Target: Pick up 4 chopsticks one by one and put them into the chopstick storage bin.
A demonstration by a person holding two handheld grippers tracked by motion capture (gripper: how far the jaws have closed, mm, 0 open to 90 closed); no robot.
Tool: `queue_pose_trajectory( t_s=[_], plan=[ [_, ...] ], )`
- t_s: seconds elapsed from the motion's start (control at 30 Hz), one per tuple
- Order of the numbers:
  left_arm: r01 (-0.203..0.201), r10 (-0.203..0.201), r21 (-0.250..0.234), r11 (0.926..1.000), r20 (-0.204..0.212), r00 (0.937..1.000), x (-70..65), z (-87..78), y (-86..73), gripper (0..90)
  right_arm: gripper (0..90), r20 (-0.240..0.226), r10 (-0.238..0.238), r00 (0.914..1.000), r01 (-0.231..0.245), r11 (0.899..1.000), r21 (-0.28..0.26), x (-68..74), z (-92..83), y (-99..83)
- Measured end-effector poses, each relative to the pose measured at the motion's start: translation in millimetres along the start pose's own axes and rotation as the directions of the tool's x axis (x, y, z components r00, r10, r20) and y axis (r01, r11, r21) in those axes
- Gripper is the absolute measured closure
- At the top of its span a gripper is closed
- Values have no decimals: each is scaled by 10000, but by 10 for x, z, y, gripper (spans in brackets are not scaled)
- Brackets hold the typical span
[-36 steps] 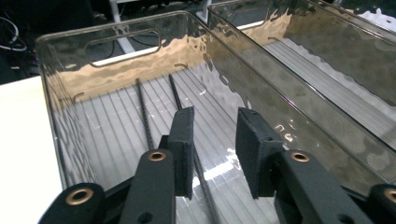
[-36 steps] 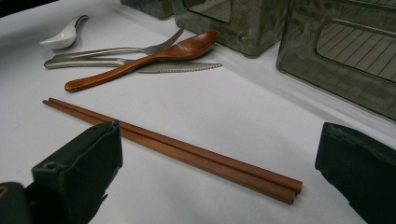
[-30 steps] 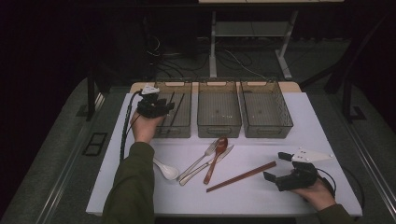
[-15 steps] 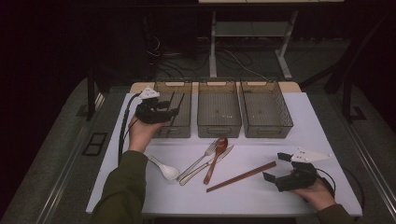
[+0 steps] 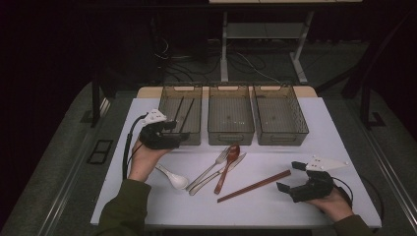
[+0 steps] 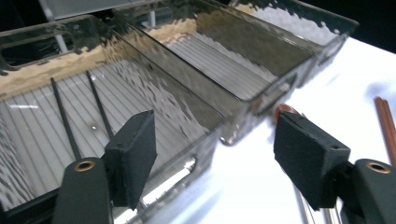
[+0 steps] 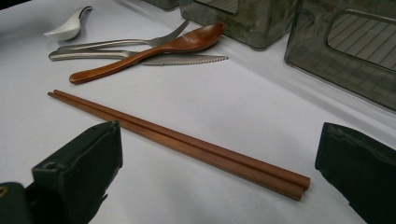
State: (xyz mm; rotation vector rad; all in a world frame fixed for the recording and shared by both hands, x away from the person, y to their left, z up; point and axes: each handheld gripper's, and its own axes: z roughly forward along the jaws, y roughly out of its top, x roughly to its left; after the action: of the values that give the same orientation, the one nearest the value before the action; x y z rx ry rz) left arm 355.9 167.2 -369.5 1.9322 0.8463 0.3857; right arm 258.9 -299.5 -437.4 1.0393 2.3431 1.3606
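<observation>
left gripper [image 5: 181,132] by the left bin [image 5: 167,101], jaws just been opening, nothing between; black chopsticks [image 6: 79,112] inside blur through rippled plastic. right gripper [image 5: 289,178] open beside brown chopsticks [image 5: 254,186].

No legible text, labels or numbers on anything.

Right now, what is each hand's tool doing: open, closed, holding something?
Left tool: open, jaws just been opening, nothing between them, by the left bin.
Right tool: open, empty, by the chopsticks.
</observation>
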Motion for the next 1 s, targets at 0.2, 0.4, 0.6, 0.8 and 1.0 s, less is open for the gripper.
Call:
queue_pose_trajectory(
  t_s=[0.2, 0.4, 0.6, 0.8, 1.0],
  plan=[
    [-141, 141, -58, 9999, 116, 9998, -97, -54, -107, 261, 9, -17, 53, 10000, -53, 10000, 51, 2, -5, 3],
    [-411, 411, 4, 9992, 98, 9991, -215, -91, -248, 194, 9, -52, 81, 10000, -80, 9998, 159, 4, -17, 12],
    [-597, 596, 29, 9982, 373, 9975, -316, -134, -362, 166, 9, -161, 12, 9999, -7, 9997, 258, 12, -39, 26],
    [-753, 750, 21, 9972, 771, 9942, -406, -188, -475, 139, 9, -209, -68, 9998, 75, 9995, 301, 18, -38, 26],
    [-921, 890, 233, 9955, 1100, 9899, -521, -234, -622, 98, 75, -327, -119, 9994, 135, 9987, 493, 18, -37, 32]
  ],
)
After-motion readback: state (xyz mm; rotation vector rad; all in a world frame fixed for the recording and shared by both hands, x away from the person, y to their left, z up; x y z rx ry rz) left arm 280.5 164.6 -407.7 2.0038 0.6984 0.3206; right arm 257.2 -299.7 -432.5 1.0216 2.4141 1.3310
